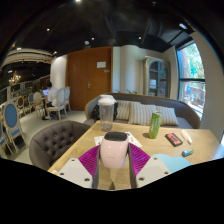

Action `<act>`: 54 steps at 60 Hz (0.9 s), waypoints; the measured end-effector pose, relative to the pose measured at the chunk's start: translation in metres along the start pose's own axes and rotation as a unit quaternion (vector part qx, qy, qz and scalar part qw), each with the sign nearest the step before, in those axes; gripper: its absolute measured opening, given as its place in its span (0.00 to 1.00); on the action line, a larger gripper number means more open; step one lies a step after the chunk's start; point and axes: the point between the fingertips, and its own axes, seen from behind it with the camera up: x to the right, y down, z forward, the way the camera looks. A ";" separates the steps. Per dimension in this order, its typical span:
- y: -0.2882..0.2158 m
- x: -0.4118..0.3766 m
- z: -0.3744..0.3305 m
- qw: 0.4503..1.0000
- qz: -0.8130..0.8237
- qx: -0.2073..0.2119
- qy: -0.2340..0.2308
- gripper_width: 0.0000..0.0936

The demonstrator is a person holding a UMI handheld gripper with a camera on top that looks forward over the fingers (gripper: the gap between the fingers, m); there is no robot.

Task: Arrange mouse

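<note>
A pale pink-white mouse [114,150] with a dark strip on its top end is held upright between my two fingers. My gripper [113,158] is shut on it, the magenta pads [90,158] pressing its left and right sides. The mouse is lifted above the wooden table [190,155], which stretches out below and beyond the fingers. The mouse's lower end is hidden between the fingers.
On the table beyond the mouse stand a clear pitcher [106,113] and a green bottle [154,124]. A small red and dark item [175,139] and a dark object [187,152] lie to the right. A grey armchair [52,142] stands left, a sofa [150,110] behind.
</note>
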 end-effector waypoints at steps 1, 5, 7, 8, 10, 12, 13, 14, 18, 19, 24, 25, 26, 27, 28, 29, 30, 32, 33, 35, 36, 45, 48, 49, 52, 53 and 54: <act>-0.008 0.011 -0.006 1.000 -0.003 0.009 0.009 0.46; -0.029 0.058 -0.027 0.999 -0.009 0.029 0.044 0.46; -0.031 0.083 -0.036 0.998 -0.007 0.030 0.061 0.46; -0.029 0.095 -0.039 0.997 -0.006 0.027 0.068 0.46; -0.022 0.119 -0.044 0.997 -0.006 0.018 0.080 0.46; -0.010 0.139 -0.046 0.996 -0.005 0.008 0.092 0.46; -0.004 0.148 -0.046 0.995 -0.006 -0.001 0.096 0.46; 0.004 0.158 -0.045 0.995 -0.007 -0.011 0.098 0.46; 0.047 0.190 -0.039 0.994 -0.004 -0.050 0.100 0.46; 0.060 0.193 -0.039 0.993 -0.002 -0.060 0.101 0.46; 0.100 0.215 -0.034 0.989 0.019 -0.106 0.104 0.46; 0.105 0.217 -0.032 0.989 0.022 -0.108 0.102 0.46; 0.109 0.217 -0.030 0.989 0.023 -0.109 0.099 0.46; 0.114 0.218 -0.028 0.989 0.025 -0.109 0.093 0.46; 0.116 0.218 -0.027 0.990 0.026 -0.108 0.089 0.46; 0.118 0.218 -0.025 0.990 0.028 -0.108 0.085 0.46; 0.121 0.218 -0.024 0.990 0.032 -0.109 0.081 0.46; 0.129 0.217 -0.022 0.989 0.043 -0.116 0.076 0.46; 0.134 0.217 -0.020 0.989 0.048 -0.123 0.073 0.46; 0.141 0.216 -0.019 0.987 0.054 -0.135 0.071 0.46; 0.145 0.218 -0.018 0.986 0.055 -0.139 0.074 0.46; 0.152 0.223 -0.015 0.983 0.093 -0.143 0.074 0.50; 0.152 0.223 -0.015 0.983 0.095 -0.143 0.070 0.54; 0.152 0.223 -0.015 0.983 0.093 -0.144 0.068 0.56; 0.152 0.221 -0.016 0.983 0.089 -0.148 0.069 0.60; 0.152 0.220 -0.017 0.982 0.089 -0.149 0.069 0.63; 0.152 0.220 -0.019 0.982 0.090 -0.150 0.069 0.67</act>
